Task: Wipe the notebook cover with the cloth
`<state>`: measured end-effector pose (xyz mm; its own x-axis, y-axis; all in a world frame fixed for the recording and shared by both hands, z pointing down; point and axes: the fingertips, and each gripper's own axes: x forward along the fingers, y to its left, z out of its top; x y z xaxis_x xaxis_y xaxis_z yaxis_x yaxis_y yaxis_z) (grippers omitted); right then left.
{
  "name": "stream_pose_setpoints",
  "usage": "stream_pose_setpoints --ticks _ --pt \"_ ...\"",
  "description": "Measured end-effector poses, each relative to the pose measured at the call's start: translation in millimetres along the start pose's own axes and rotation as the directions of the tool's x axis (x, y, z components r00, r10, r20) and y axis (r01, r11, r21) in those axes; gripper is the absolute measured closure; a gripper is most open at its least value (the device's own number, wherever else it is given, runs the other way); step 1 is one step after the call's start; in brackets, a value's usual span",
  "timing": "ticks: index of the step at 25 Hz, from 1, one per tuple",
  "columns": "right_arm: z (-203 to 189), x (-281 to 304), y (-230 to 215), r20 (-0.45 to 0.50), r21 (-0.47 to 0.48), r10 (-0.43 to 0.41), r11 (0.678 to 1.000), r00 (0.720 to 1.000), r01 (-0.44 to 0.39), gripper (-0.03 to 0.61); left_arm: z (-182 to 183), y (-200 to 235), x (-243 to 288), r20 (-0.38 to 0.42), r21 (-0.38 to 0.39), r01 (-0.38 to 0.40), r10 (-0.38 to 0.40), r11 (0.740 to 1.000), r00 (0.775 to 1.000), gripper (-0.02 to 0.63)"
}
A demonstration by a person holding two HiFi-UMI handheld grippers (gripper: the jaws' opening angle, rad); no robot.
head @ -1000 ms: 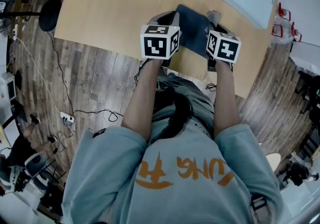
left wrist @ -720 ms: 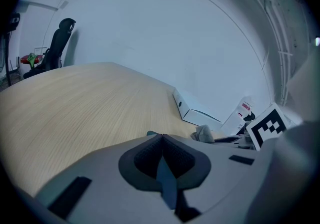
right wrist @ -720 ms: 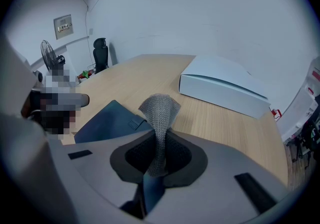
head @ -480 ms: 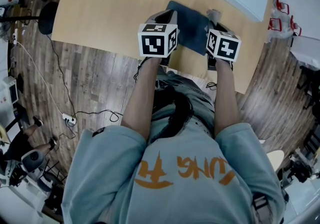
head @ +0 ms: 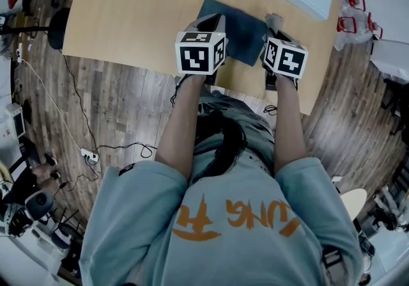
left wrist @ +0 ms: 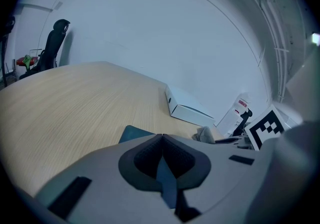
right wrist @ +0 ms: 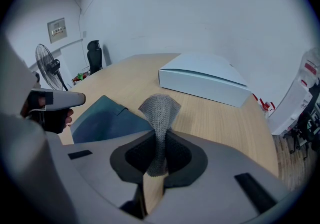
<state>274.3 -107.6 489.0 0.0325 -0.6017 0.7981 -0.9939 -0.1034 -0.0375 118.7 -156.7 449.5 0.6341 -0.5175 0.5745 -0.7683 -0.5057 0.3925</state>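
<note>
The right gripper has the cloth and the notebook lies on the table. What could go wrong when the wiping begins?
1. The right gripper pinches only a narrow fold of the cloth, and the rest sticks out loose. Pressed on the cover, it may slip out.
2. The left gripper seems to hold the notebook at one edge only, so the notebook may pivot under the strokes.

The person wore a pale blue-grey short-sleeved T-shirt with orange lettering across it. The light grey plastic left gripper and right gripper had dark textured pads, each bearing a white cube with black square markers.
</note>
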Motion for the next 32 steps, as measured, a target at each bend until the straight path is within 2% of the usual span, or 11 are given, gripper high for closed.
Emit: stream_pose_setpoints --ticks 8,15,18,21,24,32 --pt "10 -21 -15 0.073 0.011 -0.009 1.000 0.997 0.008 0.548 11 -13 -16 0.058 0.022 -0.025 0.023 0.999 0.998 0.596" --pt "45 -49 -1 0.242 -0.022 0.083 0.997 0.967 -0.080 0.548 47 -20 -49 0.192 0.050 -0.067 0.056 0.996 0.980 0.596" --pt "66 -69 7 0.322 -0.039 0.126 0.992 0.938 -0.120 0.549 67 -21 -64 0.259 0.090 -0.106 0.079 0.990 0.963 0.597" --pt "89 -89 13 0.404 -0.053 0.175 0.984 0.898 -0.168 0.551 88 -24 -78 0.324 0.128 -0.155 0.106 0.980 0.940 0.597" --pt "111 -109 19 0.474 -0.069 0.200 0.979 0.858 -0.190 0.551 111 -30 -93 0.382 0.152 -0.168 0.099 0.974 0.919 0.597" --pt "165 -159 20 0.571 -0.153 0.211 0.977 0.794 -0.150 0.551 163 -53 -134 0.506 0.182 -0.203 0.085 0.962 0.858 0.596"
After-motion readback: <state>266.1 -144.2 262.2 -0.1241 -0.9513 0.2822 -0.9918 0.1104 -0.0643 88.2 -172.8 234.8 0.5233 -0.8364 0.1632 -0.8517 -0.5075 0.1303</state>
